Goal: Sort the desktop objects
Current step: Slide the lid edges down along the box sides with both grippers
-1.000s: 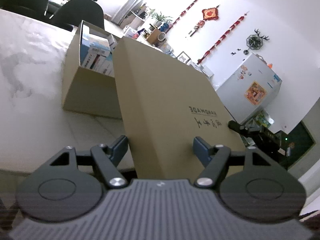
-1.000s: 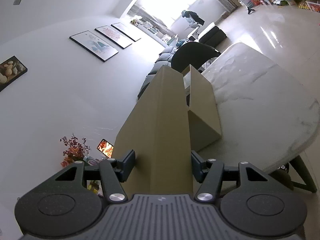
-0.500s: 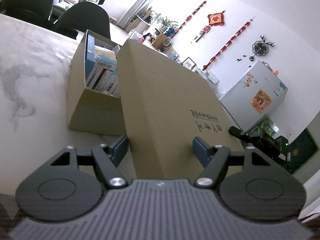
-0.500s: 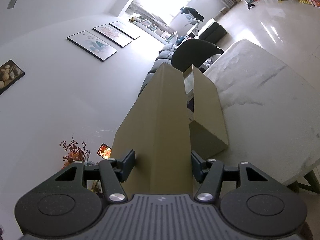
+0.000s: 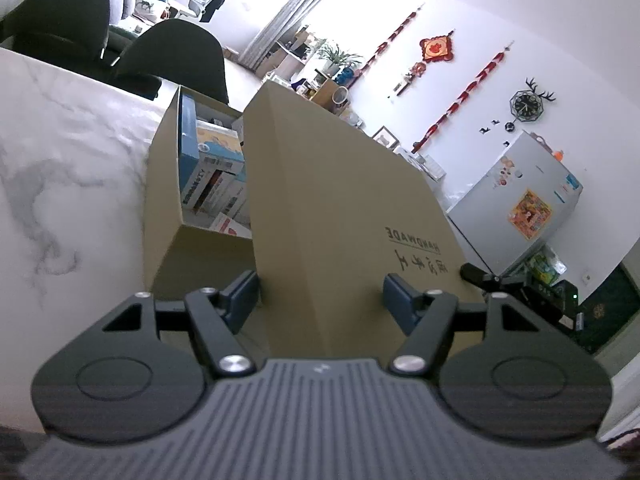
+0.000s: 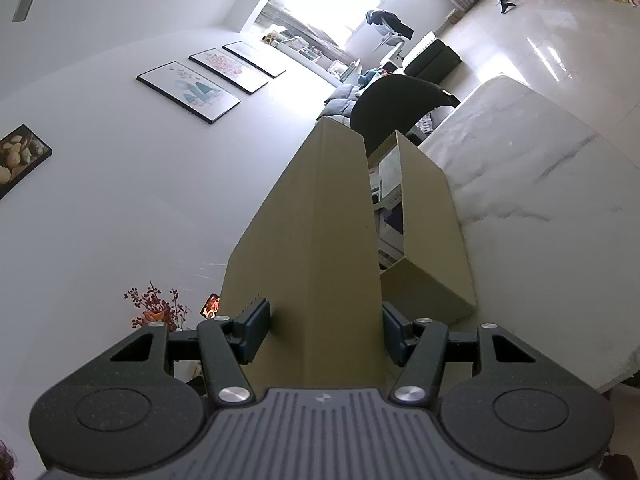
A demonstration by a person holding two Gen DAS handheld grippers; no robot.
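A brown cardboard lid (image 5: 352, 208), printed HANDMADE, hangs tilted in the air, held at both ends. My left gripper (image 5: 320, 300) is shut on its near edge. At the far corner in the left wrist view a dark part of my right gripper (image 5: 496, 284) shows. In the right wrist view the right gripper (image 6: 324, 336) is shut on the same lid (image 6: 320, 232). Beside and below the lid stands the open cardboard box (image 5: 164, 216), also in the right wrist view (image 6: 436, 248). It holds several upright packages (image 5: 208, 176).
The box stands on a white marble table (image 5: 60, 168), whose edge and bare top show at the right (image 6: 552, 216). Two dark chairs (image 5: 176, 56) stand at the table's far side. A grey fridge (image 5: 528, 208) and shelves line the wall beyond.
Both grippers have carried the lid along, still shut on it. The open box has come closer in view, and more of its inside shows beside the lid.
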